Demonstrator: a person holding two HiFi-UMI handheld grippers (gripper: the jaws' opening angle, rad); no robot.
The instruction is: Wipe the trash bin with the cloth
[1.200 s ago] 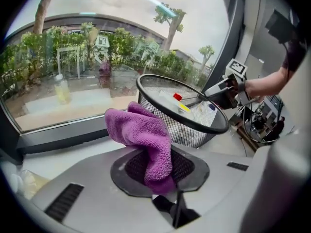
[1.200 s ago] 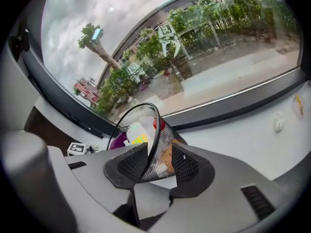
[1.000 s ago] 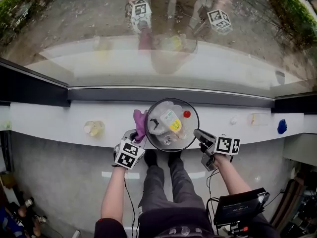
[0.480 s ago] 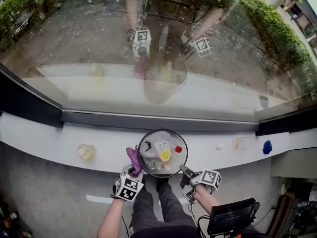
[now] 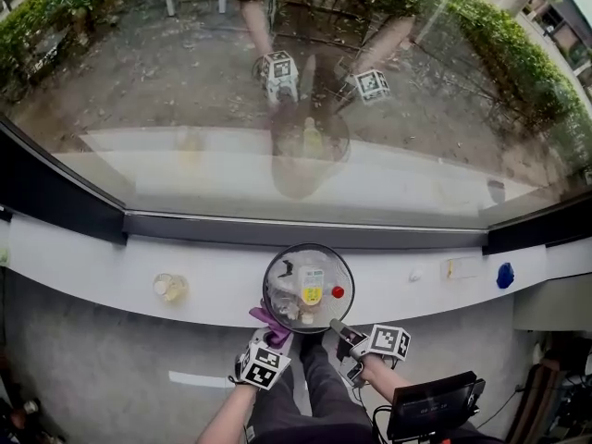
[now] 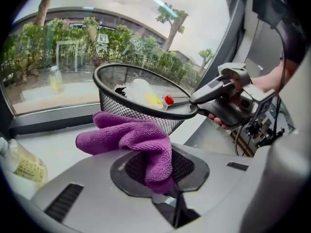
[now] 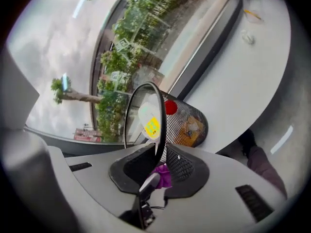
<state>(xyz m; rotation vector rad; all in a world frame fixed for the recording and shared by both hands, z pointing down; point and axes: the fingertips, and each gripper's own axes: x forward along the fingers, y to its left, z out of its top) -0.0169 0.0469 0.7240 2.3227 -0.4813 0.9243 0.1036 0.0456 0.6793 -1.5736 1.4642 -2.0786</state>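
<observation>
Left gripper view: the left gripper [image 6: 159, 171] pinches the purple cloth [image 6: 129, 135], bunched against the trash bin [image 6: 138, 114] at its mesh wall; the right gripper [image 7: 159, 161], its jaws just closed further, clamps the bin's rim.

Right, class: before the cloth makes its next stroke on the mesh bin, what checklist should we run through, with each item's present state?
1. The trash bin upright on the ledge: ok.
2. The purple cloth clamped in the jaws of the left gripper: ok.
3. The right gripper, whose jaws have just been closing, grips the bin's rim: ok.
4. Cloth pressing on the mesh wall: cannot tell.
5. The bottle inside the bin: ok.
</observation>
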